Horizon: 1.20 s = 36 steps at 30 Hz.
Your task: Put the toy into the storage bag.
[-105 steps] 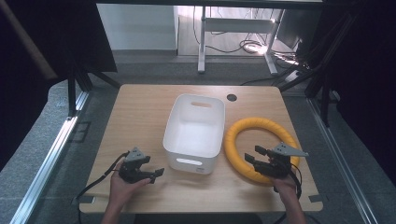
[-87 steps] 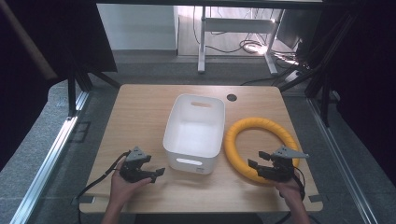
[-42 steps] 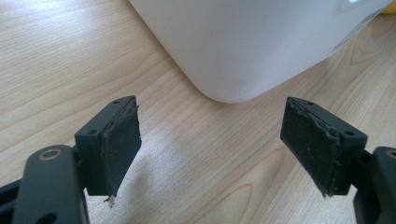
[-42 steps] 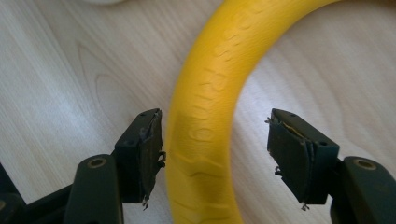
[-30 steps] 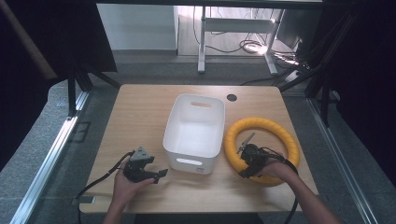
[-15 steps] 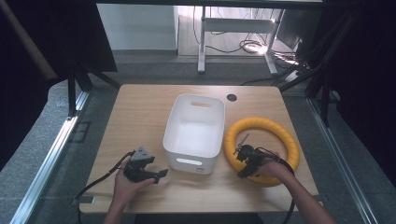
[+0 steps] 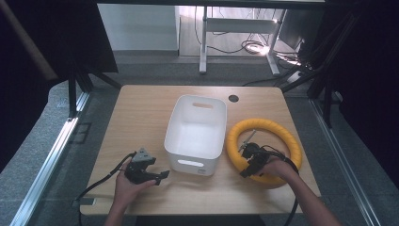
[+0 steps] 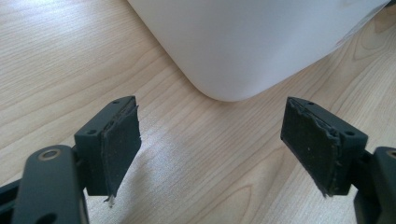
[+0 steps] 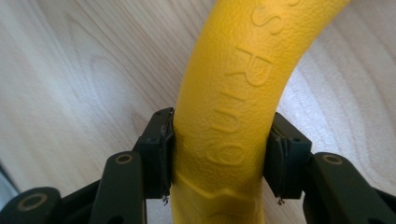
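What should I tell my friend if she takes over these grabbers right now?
Right gripper: jaws have just been closing and now clamp the yellow ring, which lies flat on the table beside the white bin.
Left gripper: jaws open, nothing between them, by the bin's near corner.
Done: ring grasped.
Left: probably lift the ring; the bin looks like its likely spot.

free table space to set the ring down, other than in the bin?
Bare wood left of the white bin up to the table edge, and behind it. Crowded right: yellow ring, clamped in the right tongs. Left tongs sit front-left.
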Tool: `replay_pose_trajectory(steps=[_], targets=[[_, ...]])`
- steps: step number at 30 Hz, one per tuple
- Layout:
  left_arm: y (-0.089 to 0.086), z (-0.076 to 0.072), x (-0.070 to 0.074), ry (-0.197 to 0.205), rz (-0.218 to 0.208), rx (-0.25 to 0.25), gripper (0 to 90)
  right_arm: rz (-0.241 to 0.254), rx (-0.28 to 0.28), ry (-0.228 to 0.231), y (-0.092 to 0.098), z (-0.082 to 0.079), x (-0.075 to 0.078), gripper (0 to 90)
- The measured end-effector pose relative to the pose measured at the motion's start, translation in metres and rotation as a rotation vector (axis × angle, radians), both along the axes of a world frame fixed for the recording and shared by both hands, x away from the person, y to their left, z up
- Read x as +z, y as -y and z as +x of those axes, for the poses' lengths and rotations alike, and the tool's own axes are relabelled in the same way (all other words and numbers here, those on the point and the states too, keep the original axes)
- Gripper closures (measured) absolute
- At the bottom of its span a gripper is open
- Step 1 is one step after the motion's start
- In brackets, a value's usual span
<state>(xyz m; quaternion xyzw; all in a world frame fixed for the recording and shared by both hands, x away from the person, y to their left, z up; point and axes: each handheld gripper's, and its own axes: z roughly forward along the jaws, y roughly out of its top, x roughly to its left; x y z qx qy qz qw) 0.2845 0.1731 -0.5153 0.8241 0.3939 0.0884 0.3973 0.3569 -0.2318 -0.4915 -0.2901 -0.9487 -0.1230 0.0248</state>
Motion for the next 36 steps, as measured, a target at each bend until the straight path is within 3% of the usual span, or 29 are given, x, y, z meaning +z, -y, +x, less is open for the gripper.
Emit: replay_pose_trajectory(steps=[1, 9, 11, 26, 29, 32, 36], targets=[[0.000, 0.000, 0.000, 0.000, 0.000, 0.000, 20.1, 0.037, -0.014, -0.002, 0.005, 0.002, 0.007, 50.8], [0.000, 0.000, -0.001, -0.003, -0.001, 0.001, 20.1, 0.157, -0.047, 0.015, 0.019, 0.004, 0.027, 51.1], [0.001, 0.000, -0.001, -0.003, -0.001, 0.002, 20.1, 0.212, -0.063, 0.011, 0.027, 0.006, 0.033, 51.2], [0.001, 0.001, -0.002, -0.004, -0.002, -0.006, 20.1, 0.334, -0.095, 0.021, 0.047, 0.011, 0.053, 51.2], [0.001, 0.001, -0.002, -0.004, -0.001, -0.006, 20.1, 0.363, -0.118, 0.039, 0.052, 0.012, 0.060, 51.3], [0.002, 0.001, -0.003, -0.007, 0.002, -0.005, 20.1, 0.378, -0.128, 0.093, 0.056, 0.011, 0.069, 51.4], [0.002, 0.001, -0.003, -0.010, 0.000, -0.008, 20.1, 0.419, -0.131, 0.094, 0.061, 0.012, 0.074, 51.5]])
